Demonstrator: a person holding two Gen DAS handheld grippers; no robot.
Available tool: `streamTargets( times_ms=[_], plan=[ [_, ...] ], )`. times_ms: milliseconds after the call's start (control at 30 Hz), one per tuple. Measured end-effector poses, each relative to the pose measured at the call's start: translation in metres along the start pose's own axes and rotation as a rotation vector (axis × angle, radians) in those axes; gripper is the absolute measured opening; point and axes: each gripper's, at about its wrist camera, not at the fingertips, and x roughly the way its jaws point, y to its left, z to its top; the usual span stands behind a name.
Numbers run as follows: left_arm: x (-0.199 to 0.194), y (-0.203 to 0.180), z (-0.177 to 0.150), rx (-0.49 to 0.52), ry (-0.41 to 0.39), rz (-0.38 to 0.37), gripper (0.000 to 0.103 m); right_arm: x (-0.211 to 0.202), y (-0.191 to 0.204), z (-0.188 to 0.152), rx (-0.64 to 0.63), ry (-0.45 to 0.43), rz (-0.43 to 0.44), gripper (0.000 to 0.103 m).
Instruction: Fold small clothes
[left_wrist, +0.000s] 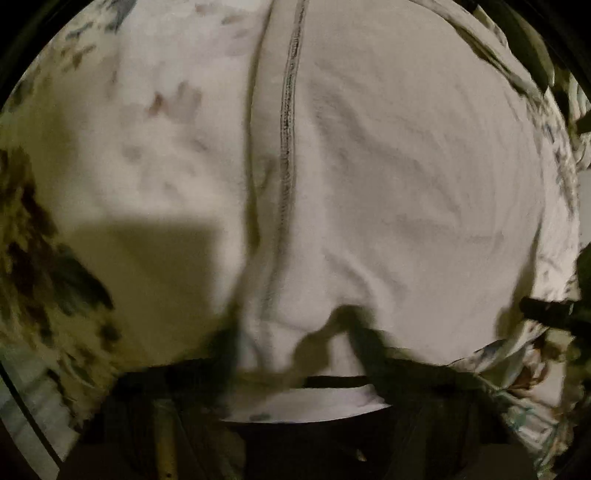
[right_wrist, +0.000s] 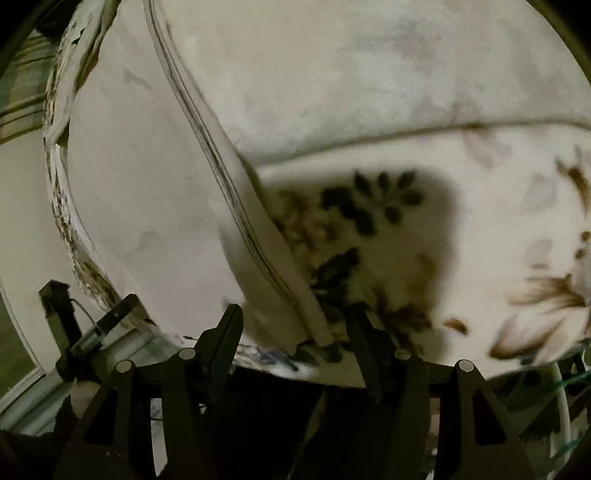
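White cotton fills both views: the small garment (left_wrist: 369, 166) lies inside out on a floral sheet (right_wrist: 369, 221), its seam (left_wrist: 290, 110) running away from my left gripper (left_wrist: 295, 350). My left jaws look pinched on the near hem, though blur leaves me unsure, while my right gripper (right_wrist: 295, 325) has its jaws apart, straddling a folded edge (right_wrist: 258, 240). Closing carelessly could catch the sheet too and drag it into the fold.
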Motion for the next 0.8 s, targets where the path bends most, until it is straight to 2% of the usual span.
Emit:
streamTargets(
  times_ms=[33, 67, 200, 333, 433, 567, 667, 733, 800],
  plan=[
    [-0.003, 0.0, -0.001, 0.0, -0.004, -0.023, 0.005, -0.001, 0.002, -0.003, -0.01, -0.011, 0.003, 0.022],
    [-0.006, -0.001, -0.001, 0.0, -0.012, -0.026, 0.005, -0.001, 0.003, -0.004, -0.018, -0.009, 0.015, 0.009],
    [-0.027, -0.001, -0.005, 0.001, -0.063, -0.064, 0.004, -0.008, 0.014, -0.012, -0.055, -0.014, 0.044, 0.008],
    [-0.067, 0.011, 0.005, -0.092, -0.139, -0.155, 0.004, -0.033, 0.023, -0.014, -0.02, -0.05, 0.138, 0.007],
    [-0.095, 0.02, 0.022, -0.15, -0.223, -0.212, 0.004, -0.064, 0.033, -0.006, 0.005, -0.11, 0.218, 0.007],
    [-0.111, 0.037, 0.072, -0.227, -0.306, -0.294, 0.004, -0.103, 0.046, 0.024, 0.027, -0.218, 0.276, 0.007],
    [-0.099, 0.03, 0.127, -0.239, -0.326, -0.351, 0.005, -0.116, 0.055, 0.058, 0.046, -0.29, 0.289, 0.007],
    [-0.082, 0.026, 0.156, -0.226, -0.321, -0.328, 0.008, -0.12, 0.057, 0.085, 0.055, -0.333, 0.279, 0.007],
    [-0.065, 0.027, 0.179, -0.238, -0.286, -0.307, 0.01, -0.116, 0.054, 0.116, 0.089, -0.337, 0.249, 0.007]
  ],
)
